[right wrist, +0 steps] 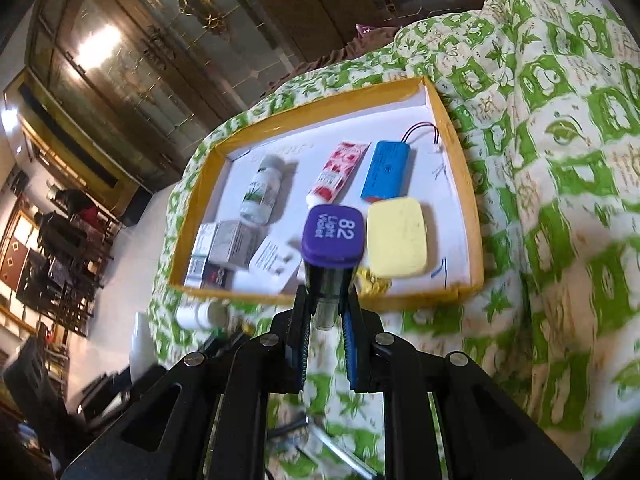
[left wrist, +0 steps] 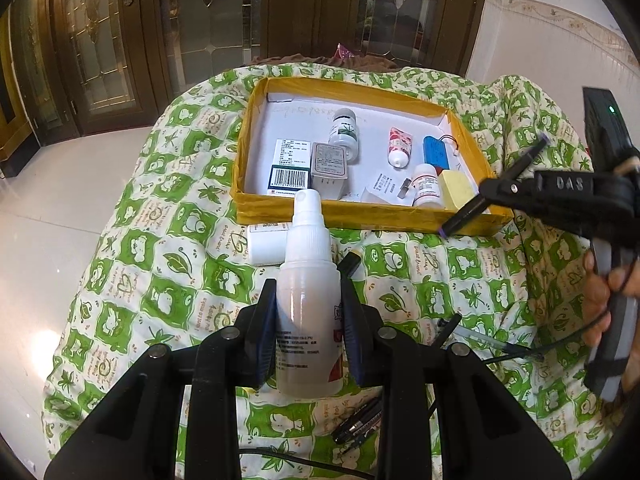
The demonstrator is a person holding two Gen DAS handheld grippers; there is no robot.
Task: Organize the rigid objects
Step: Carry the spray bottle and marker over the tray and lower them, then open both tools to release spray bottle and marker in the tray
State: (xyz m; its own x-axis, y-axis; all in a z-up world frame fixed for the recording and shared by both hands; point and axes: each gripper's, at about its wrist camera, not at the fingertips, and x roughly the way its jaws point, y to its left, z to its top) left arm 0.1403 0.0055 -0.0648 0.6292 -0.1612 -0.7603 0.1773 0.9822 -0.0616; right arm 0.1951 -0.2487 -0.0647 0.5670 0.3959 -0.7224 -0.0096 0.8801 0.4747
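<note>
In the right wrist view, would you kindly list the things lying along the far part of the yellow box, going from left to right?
White bottle with green label → pink floral tube → blue battery pack → its red and black wires.

Tray (left wrist: pixel 360 214) on quilt (left wrist: pixel 168 280), battery pack (left wrist: pixel 437 152) right of tube (left wrist: pixel 399 146) inside, small bottle (left wrist: pixel 267 242) before tray

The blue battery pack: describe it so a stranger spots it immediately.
Find the yellow-rimmed tray on the green leaf-print cloth. In its far right corner lies the blue battery pack, between the pink floral tube and the tray wall. It alone is solid blue, with thin red and black wires trailing from its end.
</note>
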